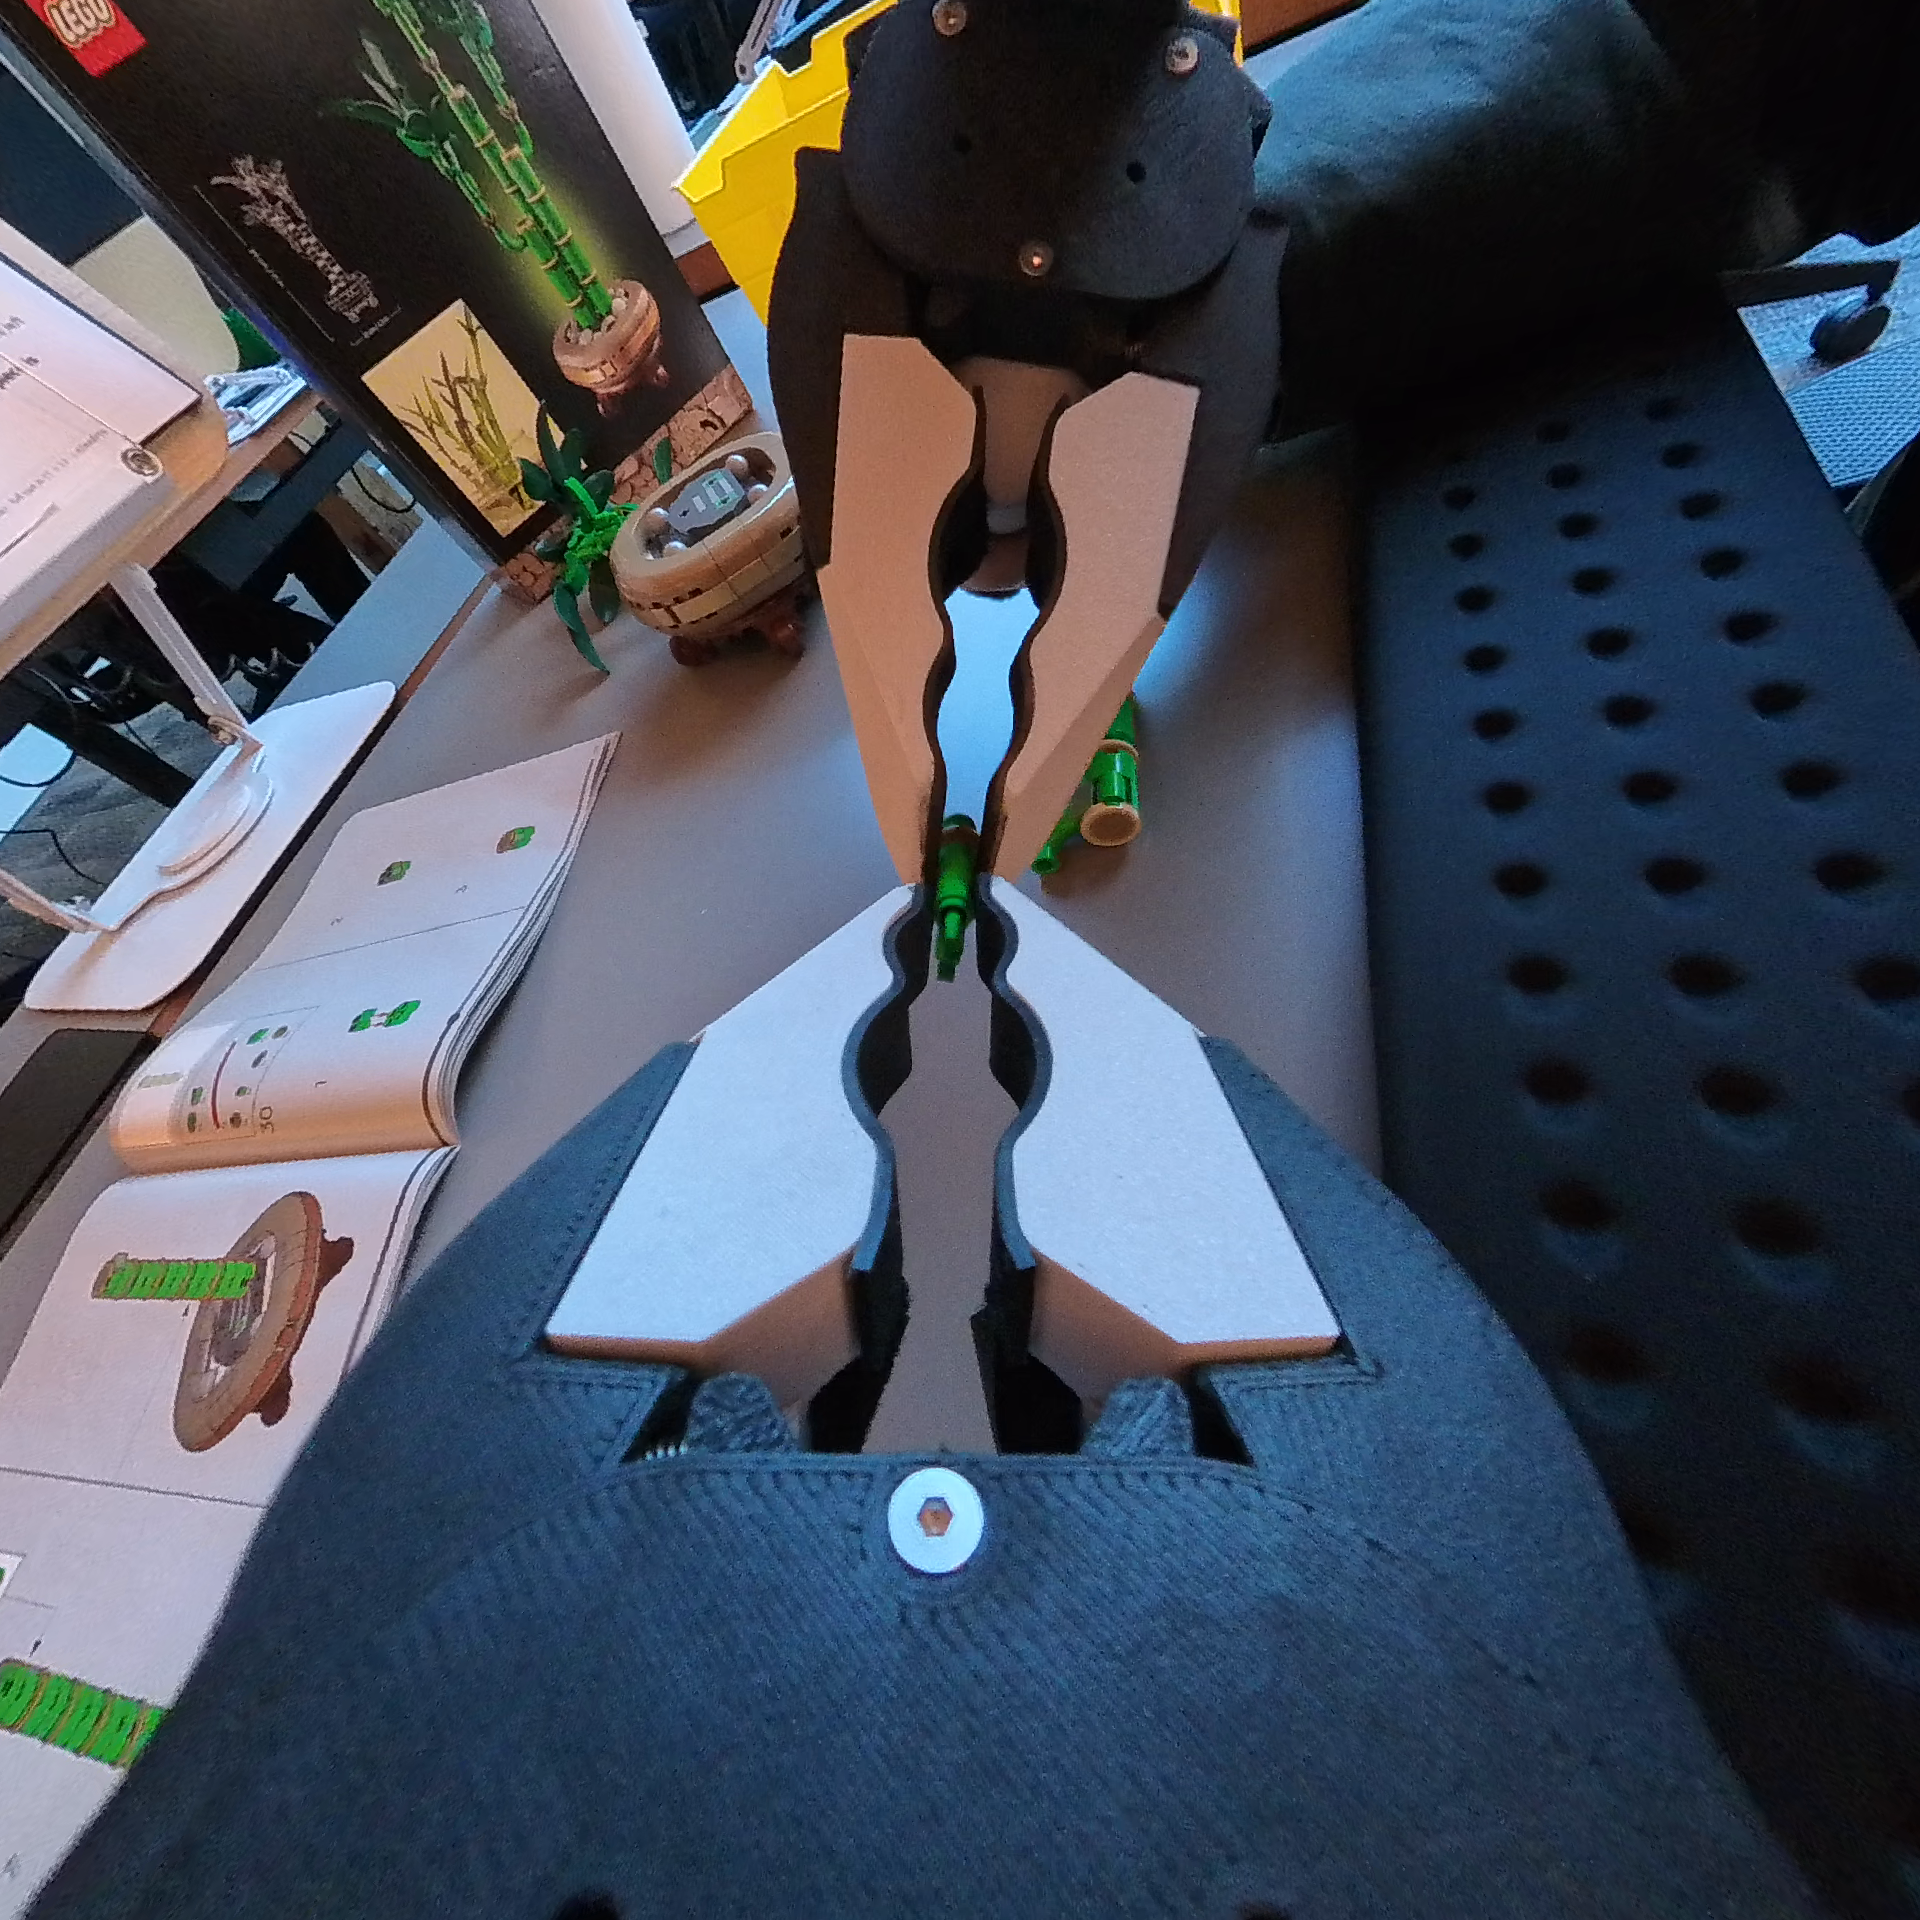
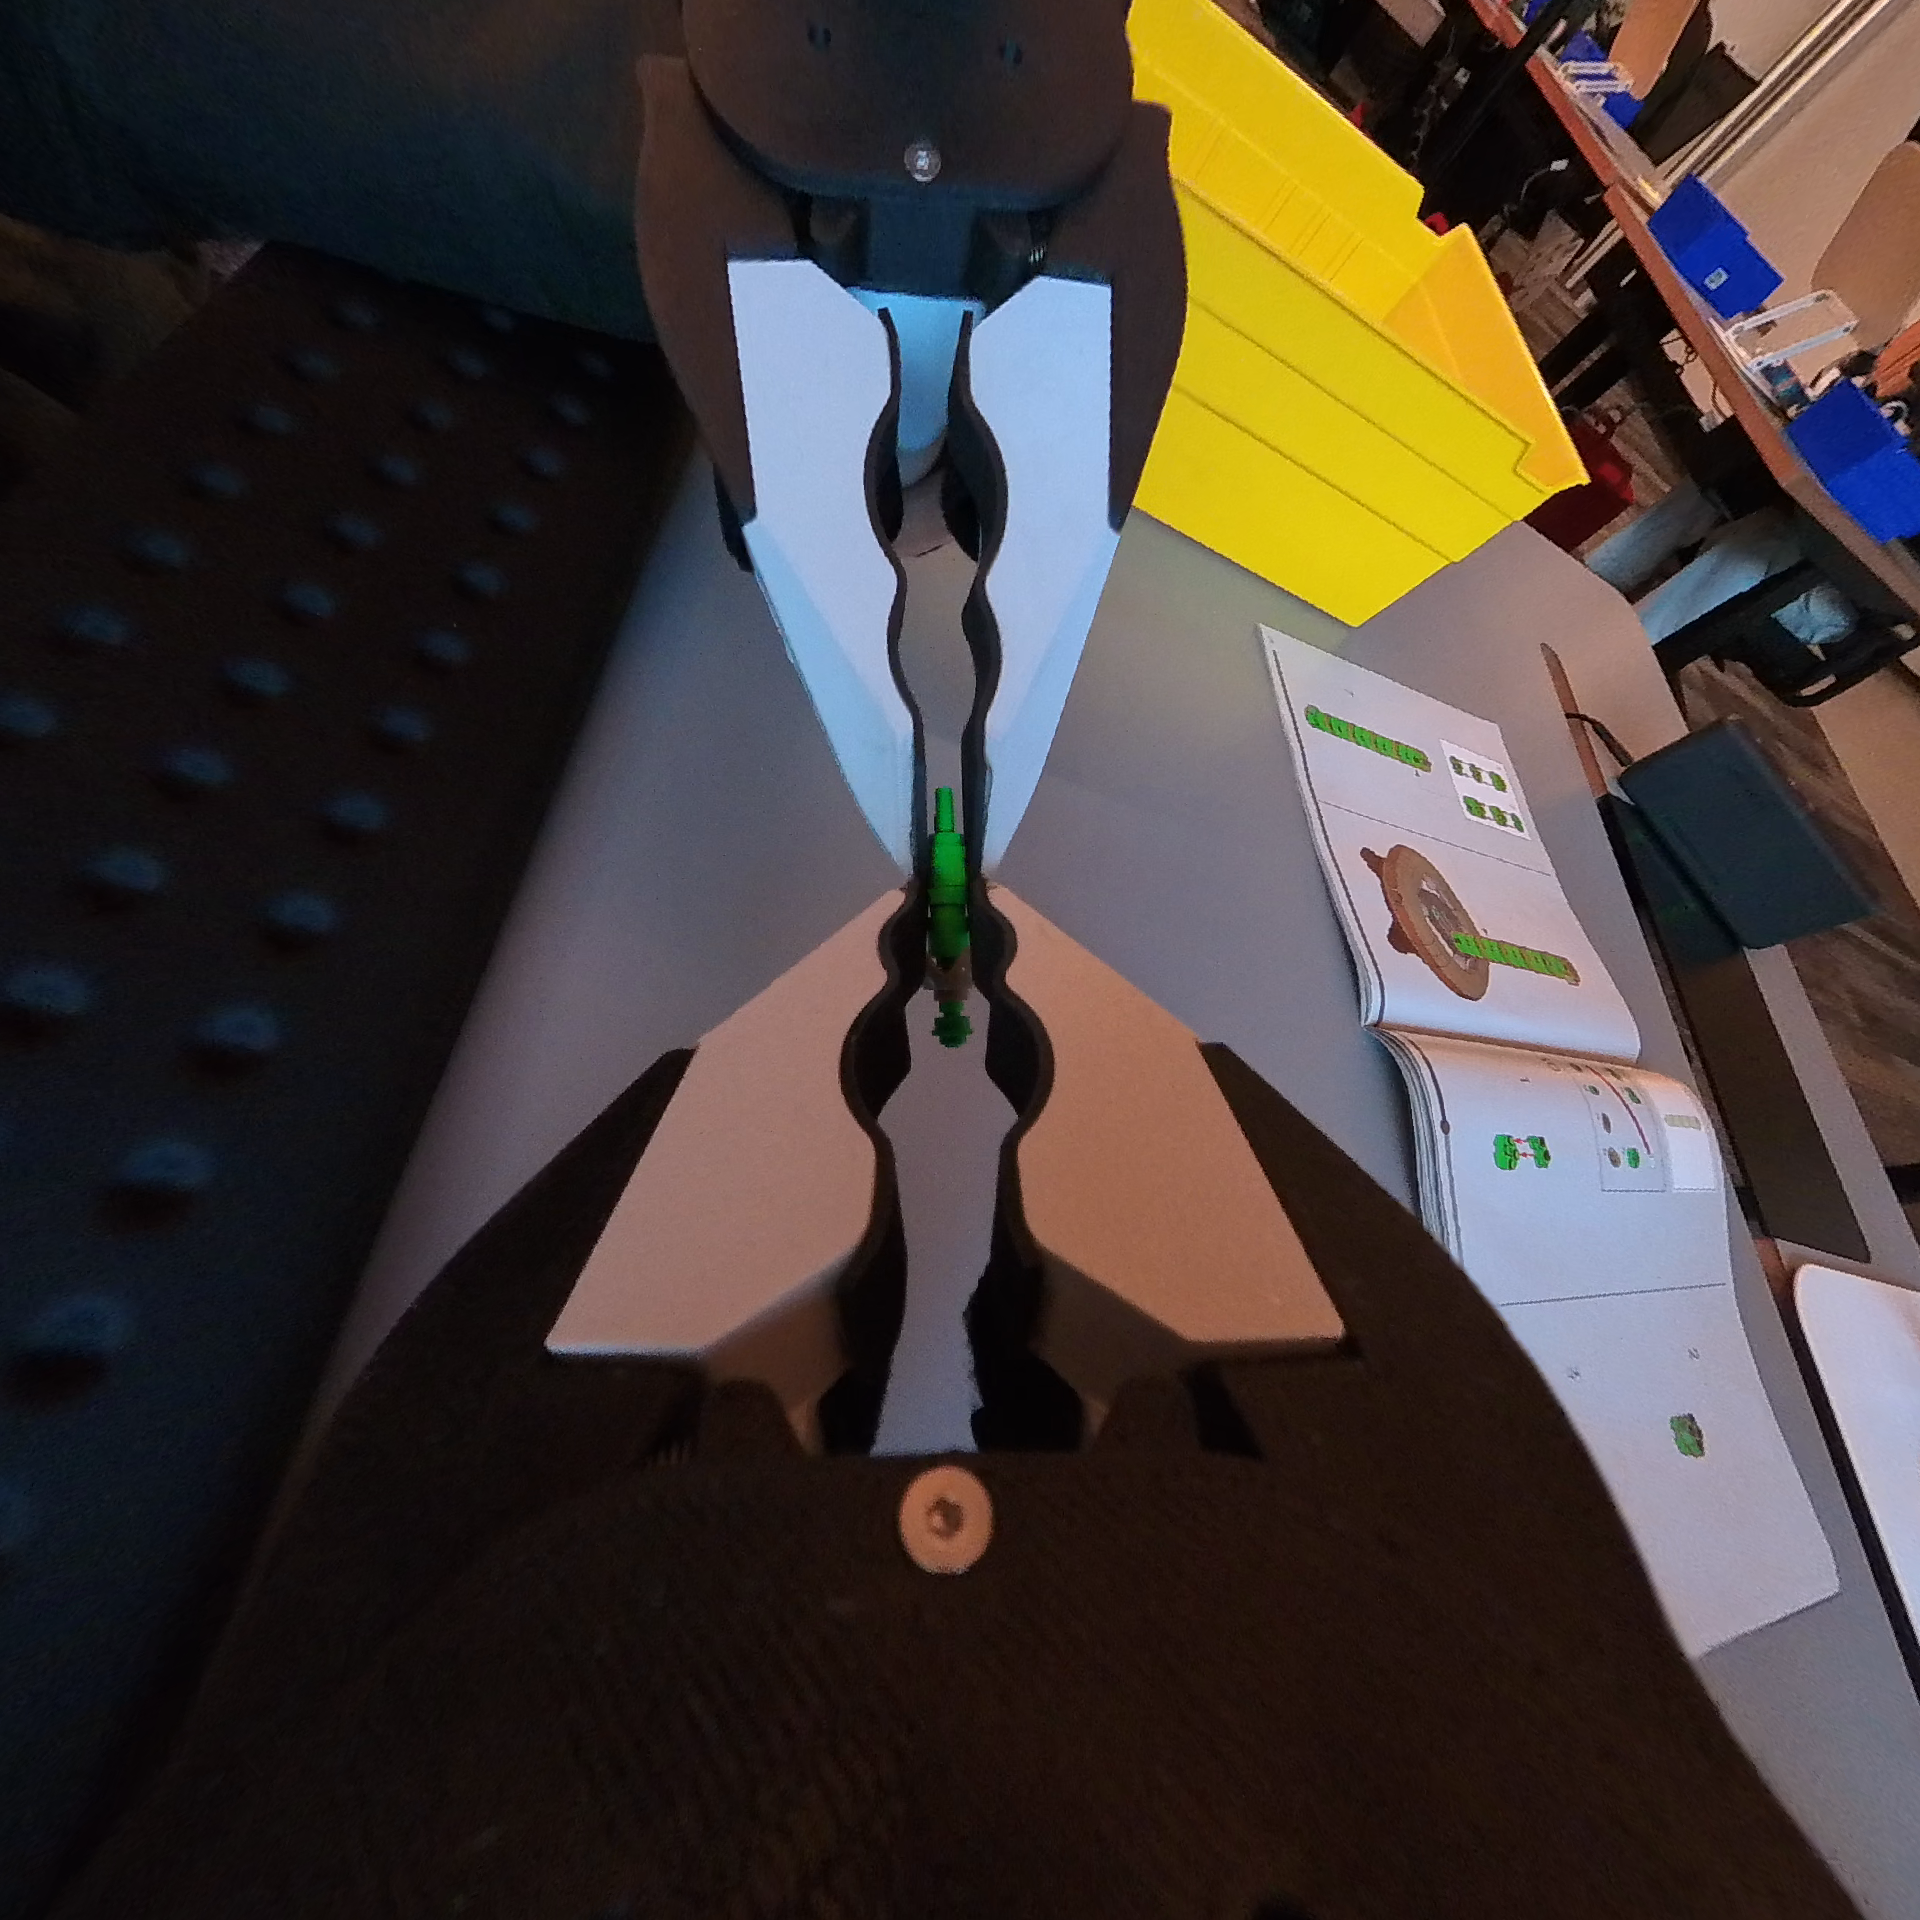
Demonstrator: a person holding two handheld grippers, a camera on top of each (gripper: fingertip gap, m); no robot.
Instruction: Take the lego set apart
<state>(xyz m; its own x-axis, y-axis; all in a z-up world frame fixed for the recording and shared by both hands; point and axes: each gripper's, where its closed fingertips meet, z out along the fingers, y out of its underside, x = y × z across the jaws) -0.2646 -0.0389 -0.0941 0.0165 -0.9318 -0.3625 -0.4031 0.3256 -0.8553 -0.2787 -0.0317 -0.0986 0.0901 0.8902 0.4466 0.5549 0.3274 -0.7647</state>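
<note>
- Left wrist view: the left hand-held gripper (image 1: 948,899) is closed on one end of a small green bamboo segment (image 1: 954,896), held above the grey surface (image 1: 727,831). The right hand-held gripper (image 1: 956,847), entering from 12 o'clock, is clamped on the other end. At 10 o'clock a tan rounded pot (image 1: 717,556) is seen; at 1 o'clock loose green pieces (image 1: 1103,795) lie.
- Right wrist view: the same segment (image 2: 948,894) is seen pinched between both tips (image 2: 948,935), with an instruction booklet (image 2: 1496,935) at 3 o'clock.
- The piece is judged light, rigid, glossy and slippery; grips either side of the joint seem best, so it can be pulled straight apart.
</note>
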